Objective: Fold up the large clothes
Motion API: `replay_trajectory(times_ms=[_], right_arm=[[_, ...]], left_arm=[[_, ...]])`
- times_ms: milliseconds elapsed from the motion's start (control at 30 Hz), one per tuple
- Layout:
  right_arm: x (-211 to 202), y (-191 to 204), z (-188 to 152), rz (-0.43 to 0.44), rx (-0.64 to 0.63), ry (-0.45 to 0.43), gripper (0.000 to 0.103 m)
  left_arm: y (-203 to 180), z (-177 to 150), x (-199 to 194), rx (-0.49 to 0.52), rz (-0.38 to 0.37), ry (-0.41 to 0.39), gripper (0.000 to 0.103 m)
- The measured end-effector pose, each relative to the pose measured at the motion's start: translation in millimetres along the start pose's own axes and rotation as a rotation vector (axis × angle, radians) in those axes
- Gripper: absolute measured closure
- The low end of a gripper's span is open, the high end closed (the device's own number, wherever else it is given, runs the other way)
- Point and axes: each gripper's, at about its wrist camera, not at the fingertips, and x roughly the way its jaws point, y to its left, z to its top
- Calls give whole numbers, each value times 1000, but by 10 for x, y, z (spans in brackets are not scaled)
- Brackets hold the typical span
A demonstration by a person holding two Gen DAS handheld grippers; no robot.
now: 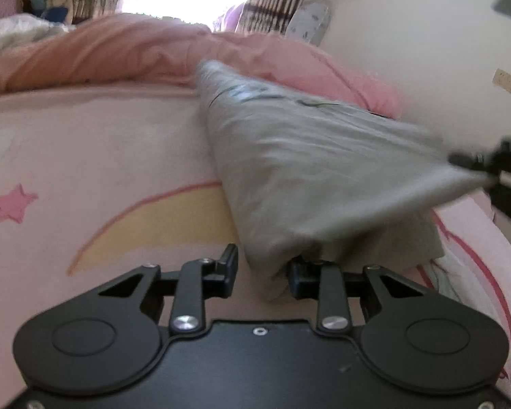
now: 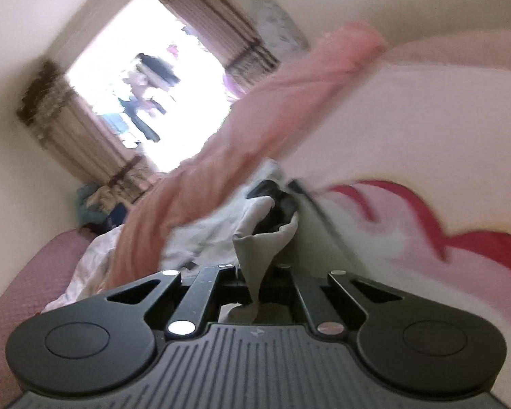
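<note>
A grey garment (image 1: 289, 177) lies on a pale pink bed sheet (image 1: 85, 156) printed with a star and a moon. One corner of it is lifted and stretched taut to the right, where my right gripper (image 1: 477, 162) is shut on it. In the right wrist view the same grey garment (image 2: 255, 248) rises in a pinched fold from between the right gripper's (image 2: 255, 271) closed fingers. My left gripper (image 1: 264, 271) sits low over the sheet. The garment's near corner hangs between its jaws against the right finger, with a gap to the left finger (image 1: 229, 266).
A rumpled pink duvet (image 1: 136, 54) runs along the far side of the bed, below a bright window with striped curtains (image 1: 276, 3). A white wall (image 1: 426, 51) stands to the right. Pale crumpled bedding (image 2: 95, 259) and a dusky pink cushion (image 2: 24, 289) lie at the left.
</note>
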Motion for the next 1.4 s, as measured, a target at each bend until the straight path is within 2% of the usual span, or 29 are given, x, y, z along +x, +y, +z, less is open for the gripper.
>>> replay_trajectory(times_ms=[100,167,300,367,500,533,600,667,767,800,900,967,1100,1133,1200,1300,1367,1400], right_arm=[[208,-443,-198,-71,83,79,102],[303,-633,-344,-62,130,98,102],[299,-631,-390,-54,106,94,100],[267,-582,-386,-56,78,104,95],[-19,-469,-244,-97,-1,81,66],[-87,-421,-219,-119,-27,56,65],[-272,-294,-162,-138,-96,-6,65],[-380,-157,-163,-106,-149,-38,65],[-375,101,-219,-65,-252,-31,67],[-337,167,-253,-66,-286,-21,70],[-145,198,-323,-96,-323,34,73],[-31,160,-358,-135,-325,70,73],[143,-74,-459,-181,-319,116,99],[153,-125,-474,-180,-308,116,101],[160,-205,-471,-161,-278,117,103],[154,-222,-466,-147,-279,121,103],[175,-190,-455,-154,-296,129,103],[171,-160,-441,-160,-301,137,98]], left_arm=[[11,-41,103,8,42,16,62],[103,-49,105,-25,21,25,60],[131,-38,101,-18,9,32,61],[125,-15,91,-10,11,43,61],[107,-23,-193,52,31,66,60],[92,-20,-306,76,59,54,64],[67,41,-479,91,79,19,65],[29,178,-595,56,20,-29,65],[-154,360,-590,54,-89,-78,65],[-235,388,-551,69,-110,-90,65],[-389,417,-308,88,-162,-54,65],[-398,365,-111,88,-145,-3,65],[-273,243,49,69,-159,-4,66],[-232,218,93,56,-158,10,70],[-122,151,218,32,-149,35,77],[-69,65,312,56,-119,11,92],[-21,97,341,22,-130,21,94],[8,142,328,-4,-144,37,94]])
